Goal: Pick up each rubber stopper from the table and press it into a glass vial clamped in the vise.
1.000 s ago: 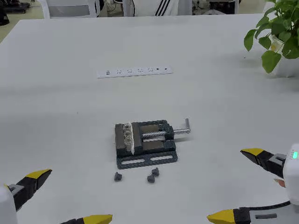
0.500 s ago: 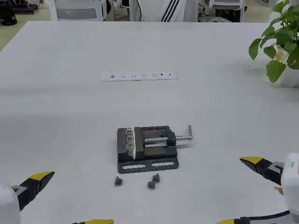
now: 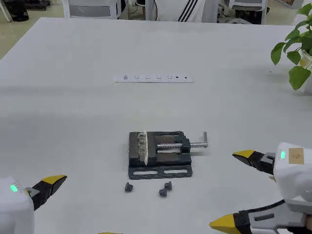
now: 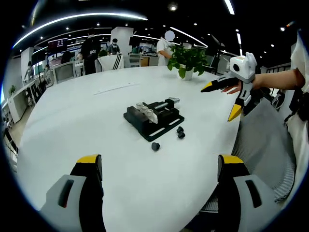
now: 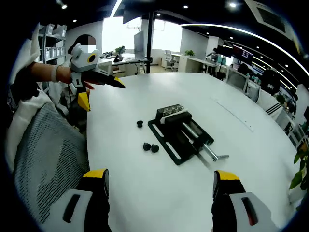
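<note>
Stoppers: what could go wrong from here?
1. Two stoppers lie almost touching; the open right tongs may nudge one away while taking the other.
2. The vials sit tight together in the vise; an off-centre push could hit a neighbour or crack the glass.
</note>
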`<action>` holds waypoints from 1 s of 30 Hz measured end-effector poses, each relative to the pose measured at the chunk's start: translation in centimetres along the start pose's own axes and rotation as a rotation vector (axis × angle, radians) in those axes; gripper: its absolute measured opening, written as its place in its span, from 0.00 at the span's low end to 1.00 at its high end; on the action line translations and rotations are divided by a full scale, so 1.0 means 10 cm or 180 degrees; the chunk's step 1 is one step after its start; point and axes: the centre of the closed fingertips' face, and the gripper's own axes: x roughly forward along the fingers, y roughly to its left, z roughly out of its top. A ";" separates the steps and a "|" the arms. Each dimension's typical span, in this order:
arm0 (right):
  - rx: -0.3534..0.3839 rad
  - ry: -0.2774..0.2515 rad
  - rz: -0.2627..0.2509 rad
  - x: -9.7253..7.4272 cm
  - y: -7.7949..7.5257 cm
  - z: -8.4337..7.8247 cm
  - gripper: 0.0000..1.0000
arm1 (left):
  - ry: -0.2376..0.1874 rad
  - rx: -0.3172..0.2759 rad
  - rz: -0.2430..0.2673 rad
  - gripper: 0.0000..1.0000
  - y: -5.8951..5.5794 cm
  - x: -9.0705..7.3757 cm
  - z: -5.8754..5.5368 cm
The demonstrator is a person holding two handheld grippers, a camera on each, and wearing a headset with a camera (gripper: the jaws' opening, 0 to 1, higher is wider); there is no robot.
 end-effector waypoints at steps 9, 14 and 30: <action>-0.0247 0.0116 0.0322 0.37 0.08 0.09 0.74 | -0.0004 -0.0036 0.0046 0.99 0.01 0.02 0.01; -0.0439 0.0214 0.0394 0.60 0.06 0.07 0.61 | -0.0008 -0.0032 0.0053 0.99 0.01 0.02 0.00; -0.0799 0.0376 0.0614 0.97 0.06 0.08 0.19 | -0.0014 -0.0115 0.0045 0.98 -0.08 0.05 -0.01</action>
